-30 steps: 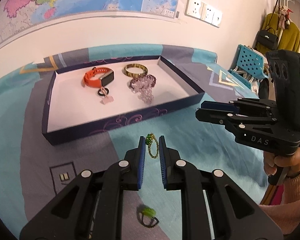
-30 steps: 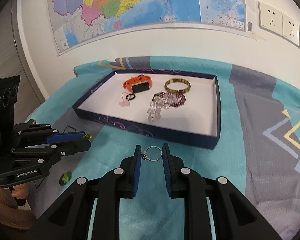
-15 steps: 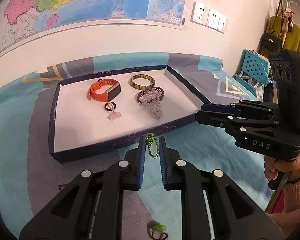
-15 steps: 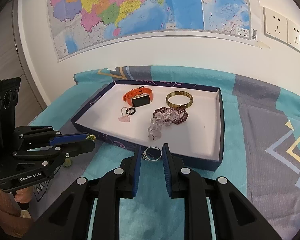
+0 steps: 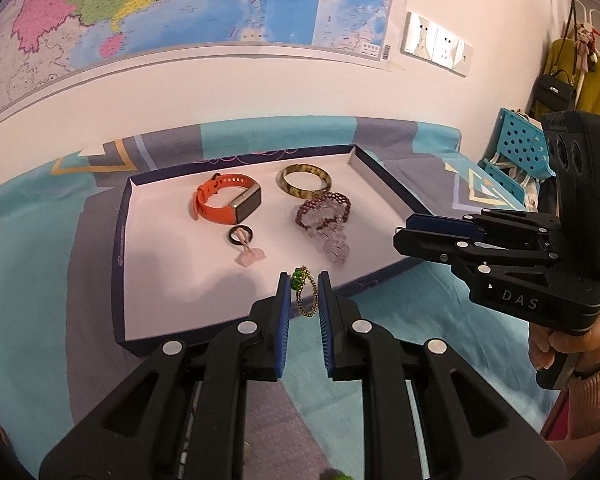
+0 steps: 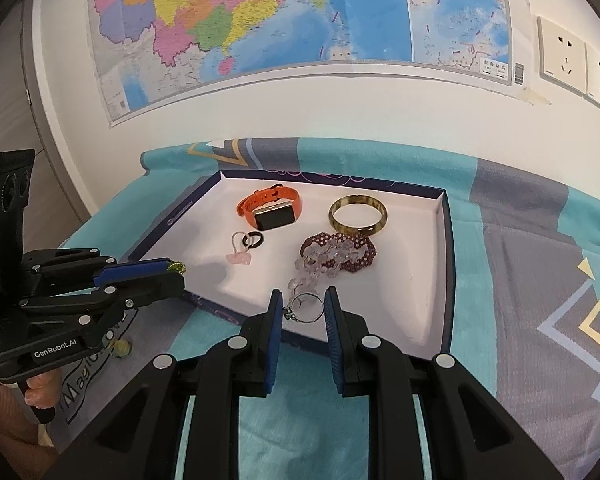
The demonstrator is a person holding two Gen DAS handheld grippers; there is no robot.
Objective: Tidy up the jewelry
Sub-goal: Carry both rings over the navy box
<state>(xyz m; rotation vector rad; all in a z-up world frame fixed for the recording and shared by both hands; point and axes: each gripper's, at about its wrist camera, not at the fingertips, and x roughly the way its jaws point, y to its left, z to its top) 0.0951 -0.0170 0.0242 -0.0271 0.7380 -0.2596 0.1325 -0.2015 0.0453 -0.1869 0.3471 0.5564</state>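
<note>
The left claw (image 5: 304, 284) pinches a green beaded ring (image 5: 305, 294), the right claw (image 6: 303, 304) a silver ring (image 6: 306, 307), both over the tray (image 6: 444, 272).

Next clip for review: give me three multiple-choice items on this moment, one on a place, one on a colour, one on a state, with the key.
1. Where does the watch lie?
A. in the tray
B. on the cloth outside the tray
C. between the fingers of a gripper

2. What colour is the watch strap?
A. blue
B. orange
C. white

3. What is the right gripper doing?
A. standing wide open and empty
B. pinching the bangle
C. pinching a thin silver ring

Key:
1 A, the watch rests on the white floor of the tray, beside the bangle.
2 B, the strap is plainly orange in both wrist views.
3 C, the silver ring sits between its blue pads above the tray's near edge, while the left gripper grips a green beaded ring.
</note>
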